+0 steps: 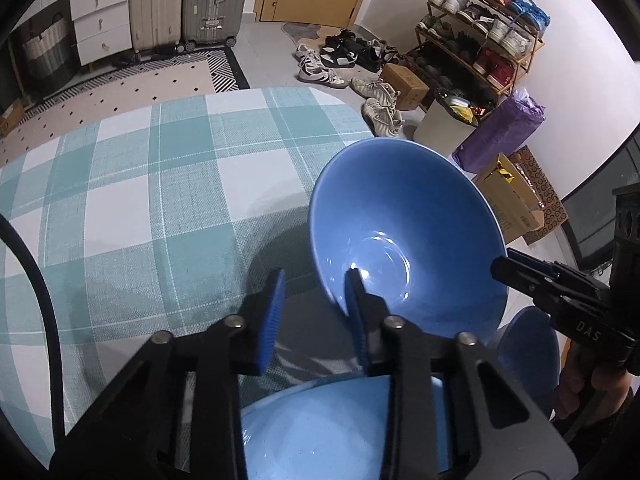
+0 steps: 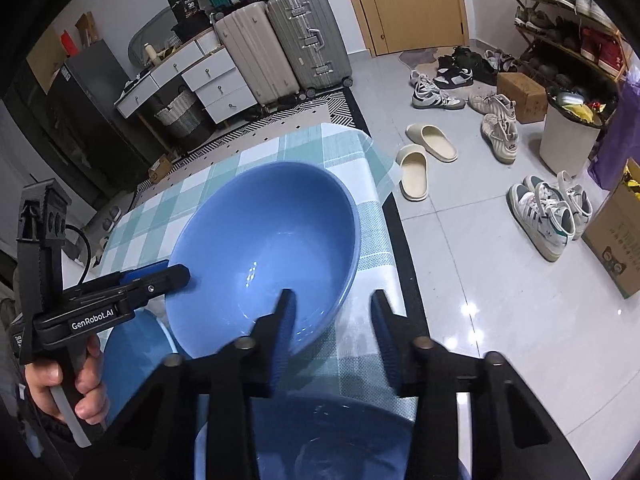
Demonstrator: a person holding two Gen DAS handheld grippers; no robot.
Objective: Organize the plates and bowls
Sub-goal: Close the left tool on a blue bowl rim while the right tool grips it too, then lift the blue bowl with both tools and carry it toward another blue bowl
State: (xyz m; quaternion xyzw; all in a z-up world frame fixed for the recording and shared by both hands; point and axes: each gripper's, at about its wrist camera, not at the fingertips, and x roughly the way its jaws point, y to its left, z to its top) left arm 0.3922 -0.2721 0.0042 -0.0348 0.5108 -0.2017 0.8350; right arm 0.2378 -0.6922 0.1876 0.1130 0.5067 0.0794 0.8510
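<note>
Between 2 open tongs, tilted blue bowl

A table with rounded corners is covered by a teal-and-white checked tablecloth that drapes over its right edge. On the near right part of the cloth sits a large blue bowl. Nearer still lie two more light blue dishes: one at the near edge, another just right of it.

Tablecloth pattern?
Teal-and-white plaid tablecloth, clearest in the left wrist view.
</note>
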